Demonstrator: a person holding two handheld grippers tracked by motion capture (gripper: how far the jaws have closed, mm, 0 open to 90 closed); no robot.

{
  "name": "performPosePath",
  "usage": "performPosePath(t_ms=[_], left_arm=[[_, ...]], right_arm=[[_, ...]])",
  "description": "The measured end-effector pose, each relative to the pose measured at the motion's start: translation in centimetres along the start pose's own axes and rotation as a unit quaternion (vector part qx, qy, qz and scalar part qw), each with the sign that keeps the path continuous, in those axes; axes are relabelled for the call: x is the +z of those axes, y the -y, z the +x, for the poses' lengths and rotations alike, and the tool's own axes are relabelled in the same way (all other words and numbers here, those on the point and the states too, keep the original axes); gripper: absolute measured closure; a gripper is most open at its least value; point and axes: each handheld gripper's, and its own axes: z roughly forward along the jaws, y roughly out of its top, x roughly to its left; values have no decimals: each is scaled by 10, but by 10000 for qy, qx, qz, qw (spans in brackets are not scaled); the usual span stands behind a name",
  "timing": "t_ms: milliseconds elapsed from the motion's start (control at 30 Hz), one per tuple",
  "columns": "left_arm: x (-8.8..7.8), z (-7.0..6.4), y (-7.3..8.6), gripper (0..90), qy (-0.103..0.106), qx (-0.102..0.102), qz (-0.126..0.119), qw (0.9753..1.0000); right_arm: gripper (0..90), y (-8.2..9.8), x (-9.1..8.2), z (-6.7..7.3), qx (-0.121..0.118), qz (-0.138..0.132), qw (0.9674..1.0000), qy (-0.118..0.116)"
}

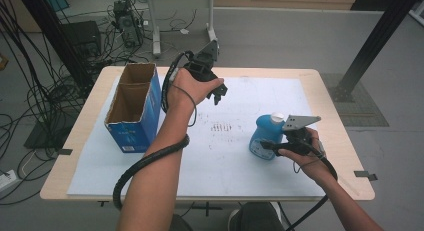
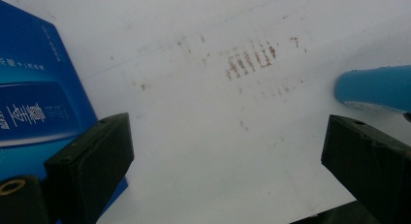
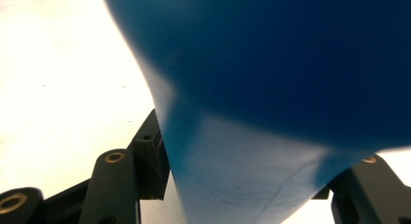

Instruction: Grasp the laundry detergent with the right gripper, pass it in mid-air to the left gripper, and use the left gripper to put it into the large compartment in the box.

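- The pale wooden tabletop (image 1: 327,98) carries a white sheet.
- The open blue cardboard box (image 1: 134,107) stands on its left side.
- The blue plastic bottle with white cap (image 1: 264,133) stands right of centre; it looks light, smooth and slippery, best held at its narrow waist.
- The right gripper (image 1: 274,145) has its jaws clenched around the bottle.
- The left gripper (image 1: 218,94) hovers with jaws released and empty.

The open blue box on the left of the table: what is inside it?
The blue box shows two open compartments with bare brown cardboard walls. Their bottoms lie in shadow, so any contents there cannot be seen.
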Motion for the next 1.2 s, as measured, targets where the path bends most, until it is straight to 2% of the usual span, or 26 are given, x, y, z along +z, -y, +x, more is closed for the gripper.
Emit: performPosePath(t_ms=[1200], left_arm=[[-3,-3,-2,51,-9,16,-14,10000]], right_arm=[[424,0,0,0,8,-8,10000,-19]])
